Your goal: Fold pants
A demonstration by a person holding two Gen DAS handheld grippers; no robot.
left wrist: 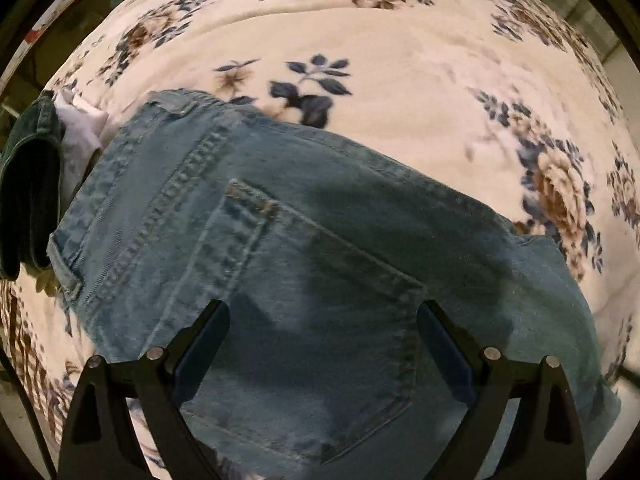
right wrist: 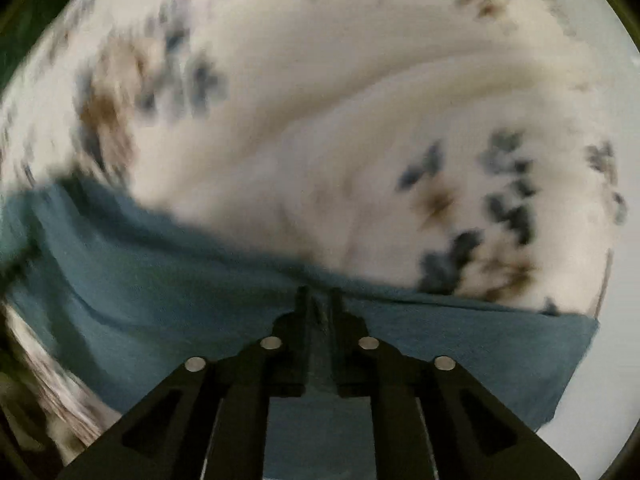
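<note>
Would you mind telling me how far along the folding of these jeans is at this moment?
Done: the jeans lie on the floral blanket, back pocket up. In hand: the right gripper is shut on a denim edge; the left gripper is open above the pocket, holding nothing. Left: completing the fold; the blurred right view hides how many remain.

one pair of light blue denim pants point(left wrist: 304, 240) is counted, one cream floral blanket point(left wrist: 400, 80), one dark green folded garment point(left wrist: 28, 192), two black two-finger grippers point(left wrist: 323, 312) point(right wrist: 319, 294).
</note>
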